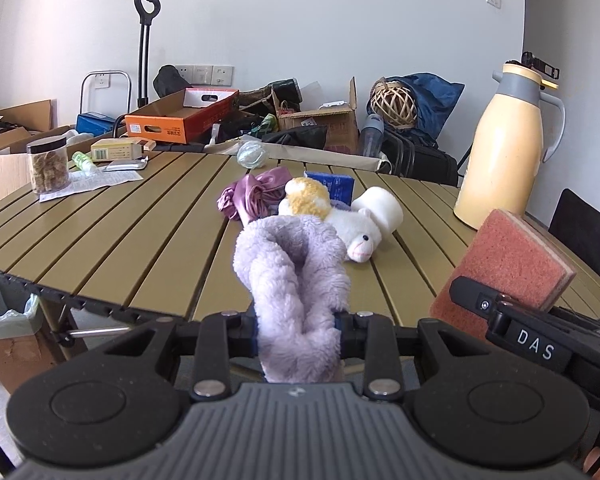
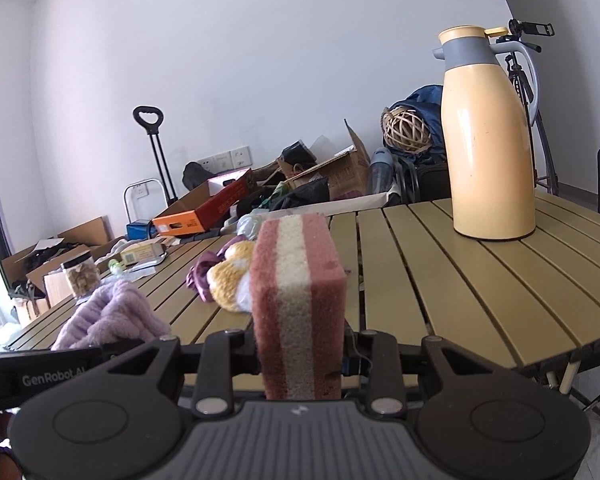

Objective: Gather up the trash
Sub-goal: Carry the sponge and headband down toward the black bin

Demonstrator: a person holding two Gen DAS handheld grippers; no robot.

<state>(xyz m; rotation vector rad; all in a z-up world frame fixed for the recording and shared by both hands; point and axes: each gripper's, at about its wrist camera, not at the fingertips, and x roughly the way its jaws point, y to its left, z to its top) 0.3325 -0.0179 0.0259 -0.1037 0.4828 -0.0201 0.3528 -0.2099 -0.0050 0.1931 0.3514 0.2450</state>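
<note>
My left gripper (image 1: 298, 330) is shut on a fluffy lilac cloth (image 1: 296, 276), held upright over the near edge of the slatted olive table (image 1: 140, 236). My right gripper (image 2: 302, 354) is shut on a pink and cream sponge (image 2: 296, 292), also near the table's front edge. The sponge shows at the right of the left wrist view (image 1: 508, 268); the lilac cloth shows at the left of the right wrist view (image 2: 108, 316). On the table lie a white plush toy (image 1: 360, 236), a yellow fluffy item (image 1: 308, 196), a purple satin cloth (image 1: 252, 196) and a crumpled plastic wad (image 1: 251, 154).
A cream thermos jug (image 2: 490, 140) stands at the table's right. A jar of snacks (image 1: 48, 166), papers and a small box (image 1: 114, 150) sit at the table's left. A bin with a green liner (image 1: 8, 316) stands below the left edge. Boxes and bags crowd the back wall.
</note>
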